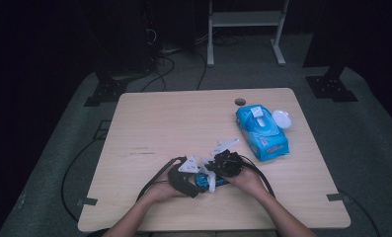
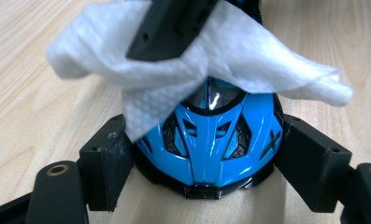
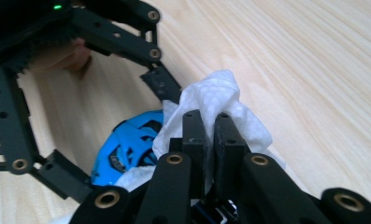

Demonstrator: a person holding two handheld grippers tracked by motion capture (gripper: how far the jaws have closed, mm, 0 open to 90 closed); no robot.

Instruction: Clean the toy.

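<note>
Lab: dark curtains, floor cables (image 1: 164, 69), rig stands (image 1: 332, 86).

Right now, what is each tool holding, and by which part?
The left tool clamps the blue toy car by its two sides. The right tool pinches the white wipe by a bunched fold.

Between my left jaws sits a small glossy blue toy car (image 2: 211, 144) with black vents and a dark windscreen, nose pointing toward my own camera, its flanks pressed against both pads and its underside on the pale wooden table near the front edge. Draped over its roof is a white, dimpled wet wipe (image 2: 211, 60), crumpled and folded, one flap hanging down past the car's side and another spreading out over the wood. My right jaws pinch a bunched fold of that wipe (image 3: 220, 102) tight, holding it down on top of the car (image 3: 127, 144).
</note>
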